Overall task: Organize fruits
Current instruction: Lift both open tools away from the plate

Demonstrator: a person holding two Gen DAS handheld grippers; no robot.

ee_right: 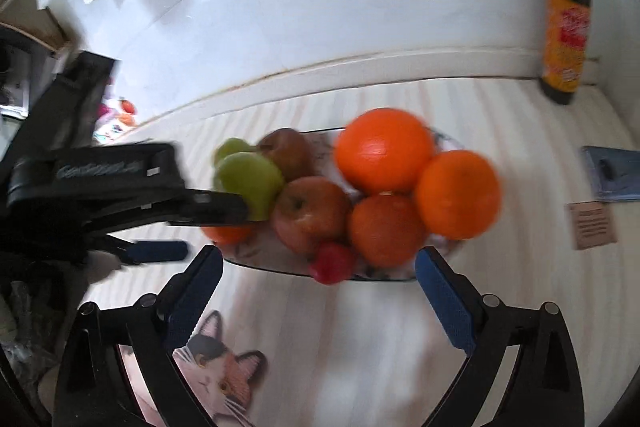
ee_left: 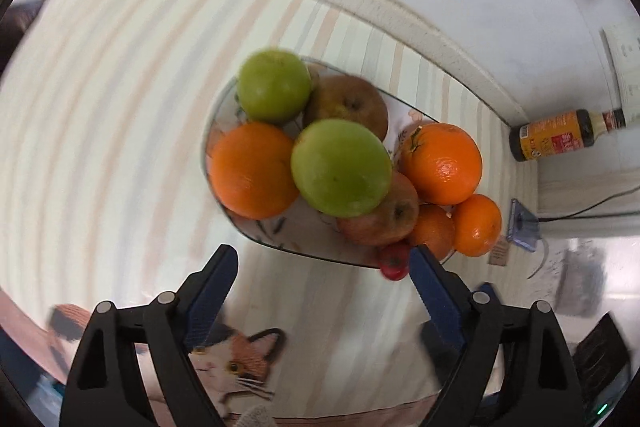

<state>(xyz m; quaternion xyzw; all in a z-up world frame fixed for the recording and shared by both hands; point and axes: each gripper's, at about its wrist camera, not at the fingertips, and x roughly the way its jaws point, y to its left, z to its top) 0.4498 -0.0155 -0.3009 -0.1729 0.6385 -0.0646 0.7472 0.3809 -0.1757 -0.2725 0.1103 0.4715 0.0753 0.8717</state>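
Both claws spread wide and empty, plate of fruit right in front

The left claw (ee_left: 324, 259) and right claw (ee_right: 320, 261) hang just short of the plate (ee_left: 280, 235), which sits on the striped cloth (ee_left: 120, 107) piled with oranges (ee_left: 254, 171), green apples (ee_left: 340, 167), red apples (ee_right: 310, 213) and a small red fruit (ee_right: 332, 263) at the near rim. Round, firm, fairly smooth stuff, so I'd guess it rolls easily. Best bet is pinching one of the top ones across its widest part, gently, since the pile could shift.

bottle (ee_right: 566, 27) top cut off — oranges (ee_right: 384, 151) blurred
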